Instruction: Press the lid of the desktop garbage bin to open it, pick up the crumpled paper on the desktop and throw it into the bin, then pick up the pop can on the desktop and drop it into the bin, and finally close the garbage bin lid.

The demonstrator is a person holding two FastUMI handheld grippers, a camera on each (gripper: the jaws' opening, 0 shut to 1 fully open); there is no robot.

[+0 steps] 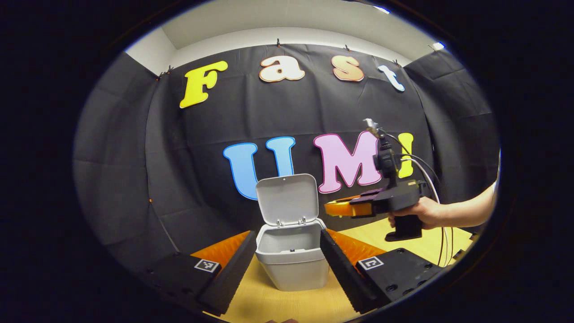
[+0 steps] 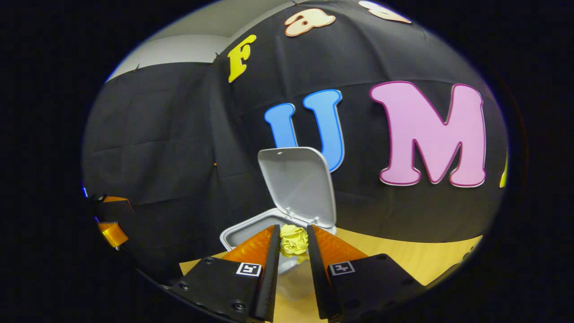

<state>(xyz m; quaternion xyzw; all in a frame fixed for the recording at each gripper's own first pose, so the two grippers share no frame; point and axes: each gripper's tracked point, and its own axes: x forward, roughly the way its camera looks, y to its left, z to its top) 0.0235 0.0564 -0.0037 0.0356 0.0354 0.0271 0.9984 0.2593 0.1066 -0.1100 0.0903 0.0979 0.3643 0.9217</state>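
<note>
in the left gripper view, my left gripper point(image 1: 287, 264) has its jaws spread either side of the small grey plastic bin point(image 1: 292, 260), whose hinged lid point(image 1: 287, 198) is already up. in the right gripper view, my right gripper point(image 2: 293, 264) pinches the yellow crumpled paper ball point(image 2: 293, 242) just at the bin's rim; dropping it, the can and closing the lid are left.

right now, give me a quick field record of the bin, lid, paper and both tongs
bin: upright on the desk, between the left tongs' fingers
lid: open, standing up at the back
crumpled paper: held in the right tongs, above the bin's rim
left tongs: open
right tongs: shut on the crumpled paper
</note>
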